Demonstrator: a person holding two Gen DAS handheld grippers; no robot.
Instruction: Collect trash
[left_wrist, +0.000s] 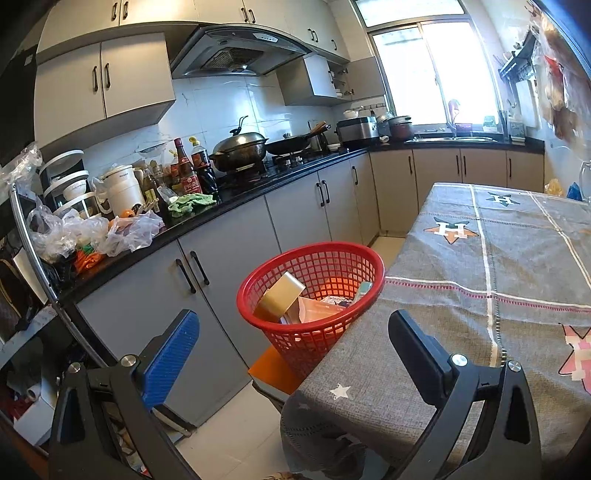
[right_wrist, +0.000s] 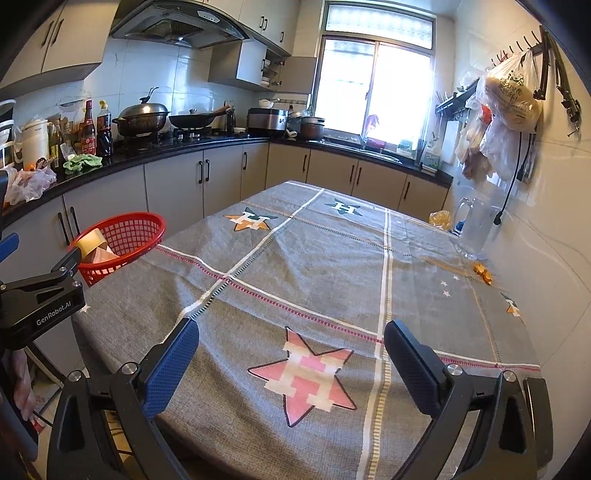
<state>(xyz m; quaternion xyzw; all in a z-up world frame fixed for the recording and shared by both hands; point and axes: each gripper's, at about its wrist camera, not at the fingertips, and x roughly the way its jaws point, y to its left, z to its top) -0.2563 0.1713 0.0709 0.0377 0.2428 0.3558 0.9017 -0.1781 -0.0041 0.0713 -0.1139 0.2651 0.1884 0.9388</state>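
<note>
Red basket (left_wrist: 314, 291) of trash sits just ahead of the spread, empty left tool (left_wrist: 291, 354).

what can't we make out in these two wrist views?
- Red basket: lower contents hidden by its wall and a gold box, left view.
- Orange scraps by the clear jug: too small to identify, right view.
- Table near edge: cut off behind right gripper.

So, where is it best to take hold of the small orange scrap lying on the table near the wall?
Probably take the orange scrap from above with the open right gripper, one finger on each side across its narrow width. It lies low and crumpled on the tablecloth, close to the clear pitcher and the wall, so a sideways approach looks cramped.
</note>
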